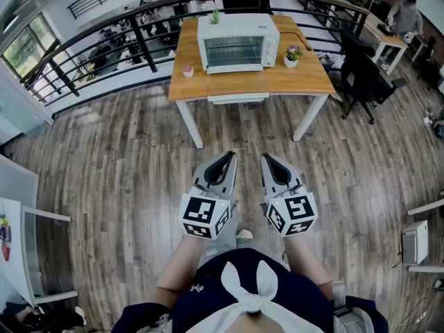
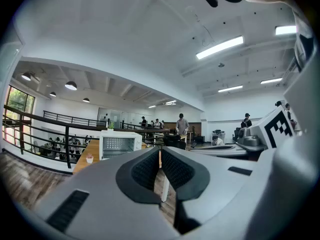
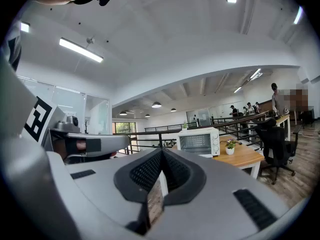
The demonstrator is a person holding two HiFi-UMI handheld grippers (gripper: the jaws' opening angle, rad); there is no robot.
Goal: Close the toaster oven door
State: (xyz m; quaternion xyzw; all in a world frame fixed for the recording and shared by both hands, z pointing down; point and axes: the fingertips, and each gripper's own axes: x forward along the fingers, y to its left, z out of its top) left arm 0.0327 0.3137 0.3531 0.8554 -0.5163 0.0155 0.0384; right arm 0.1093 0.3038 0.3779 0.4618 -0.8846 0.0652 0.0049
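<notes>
In the lower middle of the head view, the left tool (image 1: 223, 161) and the right tool (image 1: 272, 161) are held level, side by side and apart, each with jaws together and empty.

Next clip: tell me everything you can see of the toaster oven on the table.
The toaster oven is a white, box-shaped appliance standing upright on the wooden table, front toward the person. A wire rack shows inside, and a control panel with knobs sits at the front's right in the head view. Its door appears folded down flat, reaching the table's front edge. A small green plant stands on top.
</notes>
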